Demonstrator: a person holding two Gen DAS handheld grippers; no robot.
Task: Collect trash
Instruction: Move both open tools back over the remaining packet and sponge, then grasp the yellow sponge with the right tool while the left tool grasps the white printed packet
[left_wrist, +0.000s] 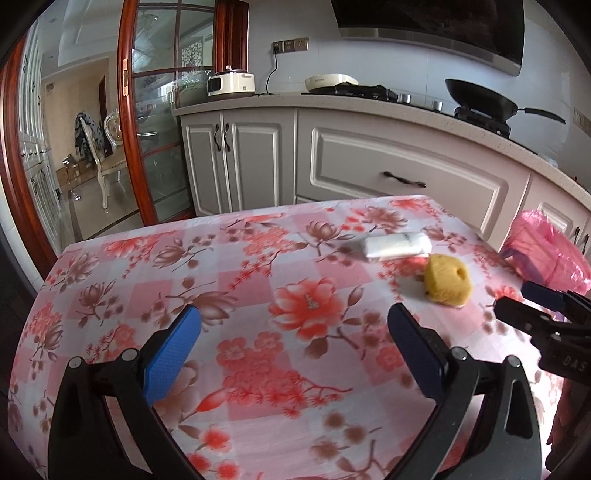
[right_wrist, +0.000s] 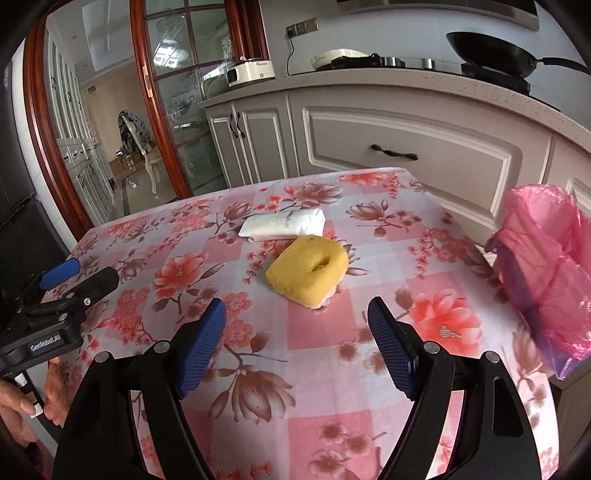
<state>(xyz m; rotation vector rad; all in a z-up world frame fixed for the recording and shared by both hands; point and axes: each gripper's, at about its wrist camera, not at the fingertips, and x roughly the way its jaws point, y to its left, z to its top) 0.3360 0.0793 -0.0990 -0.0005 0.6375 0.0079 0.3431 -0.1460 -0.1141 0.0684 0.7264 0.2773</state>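
Observation:
A yellow sponge (right_wrist: 308, 275) lies on the floral tablecloth (right_wrist: 192, 258), just ahead of my right gripper (right_wrist: 297, 319), which is open and empty. A white packet (right_wrist: 282, 224) lies behind the sponge. A bin lined with a pink bag (right_wrist: 543, 266) stands at the table's right edge. In the left wrist view my left gripper (left_wrist: 293, 319) is open and empty over the cloth, with the sponge (left_wrist: 447, 282) and packet (left_wrist: 397, 246) ahead to its right, and the pink bag (left_wrist: 546, 254) at far right.
Grey kitchen cabinets (left_wrist: 369, 166) run behind the table, with a countertop holding a cooker (left_wrist: 231, 84) and a black pan (left_wrist: 484, 99). A glass door with a red wooden frame (left_wrist: 127, 110) stands at left. The right gripper shows at the left view's right edge (left_wrist: 517, 299).

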